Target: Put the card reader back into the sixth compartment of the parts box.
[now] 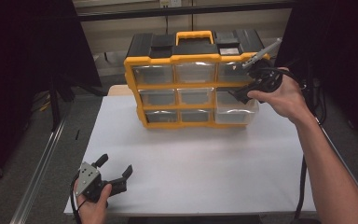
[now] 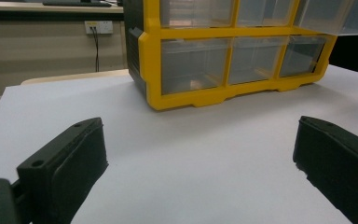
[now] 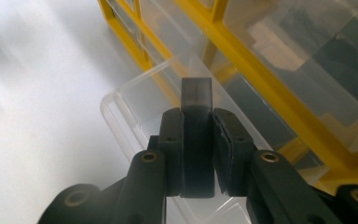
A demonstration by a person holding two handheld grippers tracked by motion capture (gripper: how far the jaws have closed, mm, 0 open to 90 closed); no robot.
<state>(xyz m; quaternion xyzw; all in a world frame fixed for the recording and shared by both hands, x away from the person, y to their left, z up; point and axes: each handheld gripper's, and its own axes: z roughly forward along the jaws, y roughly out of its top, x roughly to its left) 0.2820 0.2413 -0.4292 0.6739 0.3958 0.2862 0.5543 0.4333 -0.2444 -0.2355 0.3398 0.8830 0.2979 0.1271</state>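
White sheet (image 1: 191,168) over the desk is the closest thing to me, and my left gripper (image 1: 116,175) is parked on it at the near left corner, fingers (image 2: 63,163) spread wide with nothing between them. From the left gripper view I just see bare white surface between the two black pads and the bottom row of the organizer further on.

Moving out, my right gripper (image 1: 235,94) is up at the right side of the yellow and black drawer organizer (image 1: 193,79), over the pulled-out drawer. The right gripper view shows its fingers (image 3: 170,154) clamped tight on a small dark grey block (image 3: 196,135), which stands upright between the pads and pokes out past the tips. Right under and beyond the block is the open clear plastic drawer (image 3: 135,93); the block is above it, can't tell if it touches the rim.

In the high view that drawer (image 1: 237,112) is on the right-hand column and sticks out in front of the frame. The other clear drawers sit flush. The organizer stands upright at the far end of the sheet, yellow carry handle (image 1: 194,36) on its black top.
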